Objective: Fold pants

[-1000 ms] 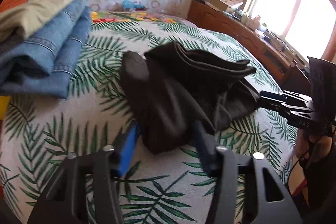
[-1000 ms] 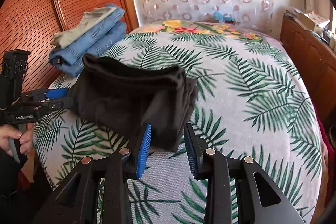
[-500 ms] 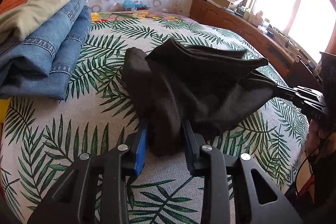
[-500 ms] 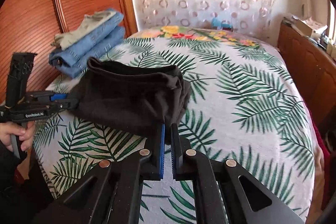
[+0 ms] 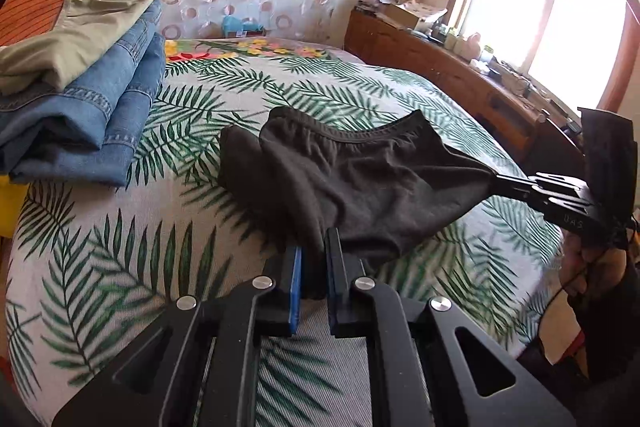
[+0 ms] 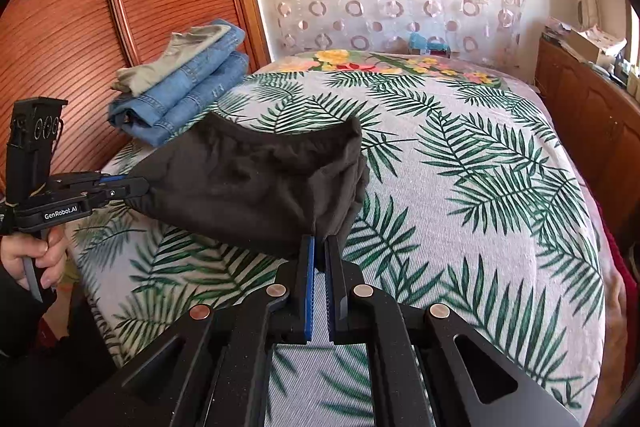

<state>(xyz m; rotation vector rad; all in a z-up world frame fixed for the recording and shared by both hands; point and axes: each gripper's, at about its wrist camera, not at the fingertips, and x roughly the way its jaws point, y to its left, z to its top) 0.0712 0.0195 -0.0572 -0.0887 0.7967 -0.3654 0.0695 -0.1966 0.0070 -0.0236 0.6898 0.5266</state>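
Denim showed first at the far left of the bed (image 5: 132, 267): a pair of folded blue jeans (image 5: 88, 123) with folded khaki trousers (image 5: 76, 39) laid on top, a finished-looking stack near the wooden headboard (image 6: 76, 11). By that sign some garments seemed already dealt with, though whether they belonged to this job could not be told.

Further right, near the middle of the palm-leaf bedspread, lay the black pants (image 5: 352, 179), bunched and partly doubled over, one end resting on the bed and the near edge raised between the two tools. The left gripper (image 5: 314, 259) was clamped together on the near left part of the dark cloth, fabric pinched between its blue pads. The right gripper (image 6: 319, 251) was likewise clamped on the pants at the opposite near corner, and in the left wrist view it could be seen stretching the cloth taut toward the window side.

Judged from this, the work on the black pants was at an early to middle stage: both corners were secured and the cloth was lifted, but no neat fold was laid down. Left to do, as it appeared, were spreading or carrying the held edge over, flattening the result, and probably setting it with the stack.
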